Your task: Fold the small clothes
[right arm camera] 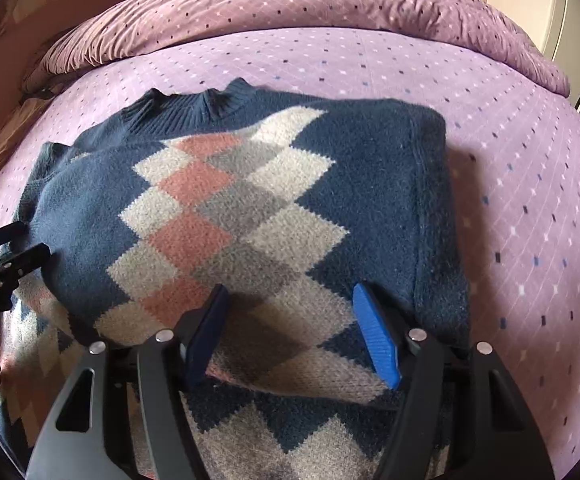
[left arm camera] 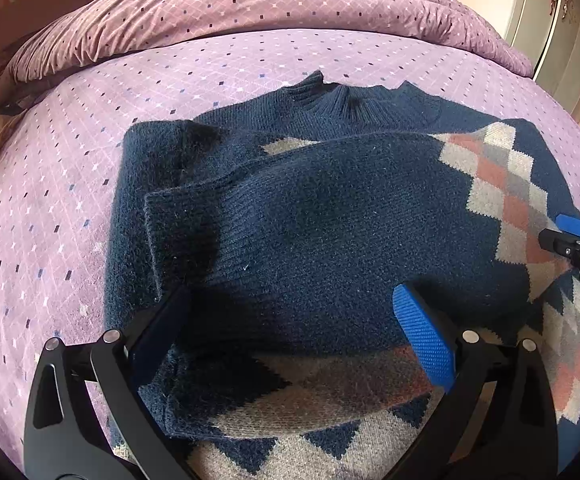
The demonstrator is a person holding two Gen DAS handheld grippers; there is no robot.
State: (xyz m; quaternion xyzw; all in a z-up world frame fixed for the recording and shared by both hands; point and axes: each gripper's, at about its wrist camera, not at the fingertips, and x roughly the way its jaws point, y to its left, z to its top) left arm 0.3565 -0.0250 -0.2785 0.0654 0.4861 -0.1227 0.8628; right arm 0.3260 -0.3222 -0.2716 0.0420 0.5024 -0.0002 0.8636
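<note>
A navy knit sweater (left arm camera: pixel 330 220) with a white, pink and grey diamond pattern lies on the bed, collar (left arm camera: pixel 330 96) at the far side. A sleeve (left arm camera: pixel 290 208) is folded across the body. My left gripper (left arm camera: pixel 290 304) is open, its fingers spread just above the sweater's left half. My right gripper (right arm camera: pixel 290 300) is open over the diamond pattern (right arm camera: pixel 230 208) on the sweater's (right arm camera: pixel 370 184) right half. A folded edge of the sweater runs between each gripper's fingers. The right gripper's tip shows in the left view (left arm camera: pixel 574 232); the left gripper shows in the right view (right arm camera: pixel 6 256).
The bed has a purple sheet (left arm camera: pixel 70 200) with small diamonds. A bunched purple duvet (left arm camera: pixel 250 4) lies along the far side. A white wardrobe (left arm camera: pixel 562 20) stands at the right. The sheet also shows in the right wrist view (right arm camera: pixel 530 200).
</note>
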